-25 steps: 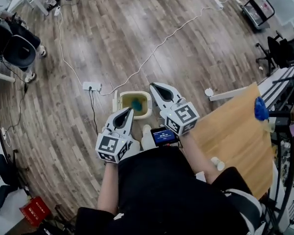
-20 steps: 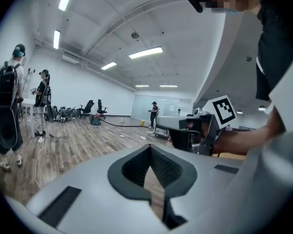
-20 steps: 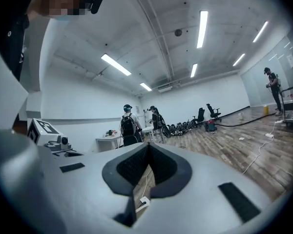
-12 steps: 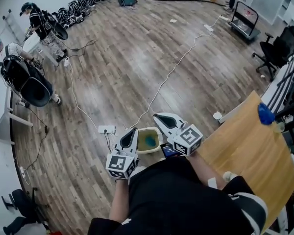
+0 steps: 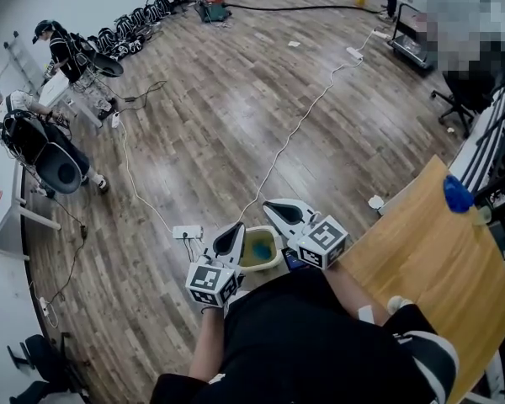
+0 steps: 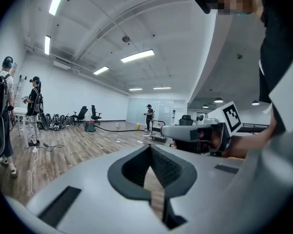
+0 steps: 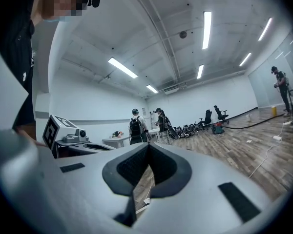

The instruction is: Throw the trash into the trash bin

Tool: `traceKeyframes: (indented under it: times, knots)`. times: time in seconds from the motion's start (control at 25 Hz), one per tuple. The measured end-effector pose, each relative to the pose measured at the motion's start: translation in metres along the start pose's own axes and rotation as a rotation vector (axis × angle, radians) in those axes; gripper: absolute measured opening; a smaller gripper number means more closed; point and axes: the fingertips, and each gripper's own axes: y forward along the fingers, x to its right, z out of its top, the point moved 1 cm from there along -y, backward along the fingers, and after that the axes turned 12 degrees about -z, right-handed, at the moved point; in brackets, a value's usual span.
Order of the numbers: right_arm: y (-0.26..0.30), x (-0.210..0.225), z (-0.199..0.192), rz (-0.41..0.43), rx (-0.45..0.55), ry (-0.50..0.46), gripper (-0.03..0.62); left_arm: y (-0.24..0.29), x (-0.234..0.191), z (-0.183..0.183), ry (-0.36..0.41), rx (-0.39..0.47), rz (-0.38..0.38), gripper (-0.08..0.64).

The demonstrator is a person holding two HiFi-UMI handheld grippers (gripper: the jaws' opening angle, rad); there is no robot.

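We hold: left gripper (image 5: 233,233), lower centre, jaws together, empty; right gripper (image 5: 272,206) just beside, jaws closed on nothing; between them, below, trash bin (image 5: 264,231) containing blue trash (image 5: 258,247); wooden table (image 5: 421,251), lower right

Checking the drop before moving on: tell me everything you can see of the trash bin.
The trash bin is a small, pale cream tub with rounded corners, plastic by its look, open-topped, no lid. It stands upright on the wood floor before the person, between the left gripper and right gripper in the head view; the left one overlaps its edge. A blue-green lump lies inside.
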Motion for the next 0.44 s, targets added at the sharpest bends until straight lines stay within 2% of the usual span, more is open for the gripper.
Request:
traceKeyframes:
  times: [0.2, 0.44]
  knots:
    - [-0.0015, 0.0008, -0.0056, -0.003, -0.013, 0.019, -0.003, -0.0011, -0.0015, -0.0055, -0.026, -0.009, 0.002, 0.006]
    - [-0.0001, -0.0061, -0.0056, 0.002, -0.016, 0.051, -0.003, -0.0095, -0.0004, -0.0026, -0.09, 0.038, -0.015, 0.006]
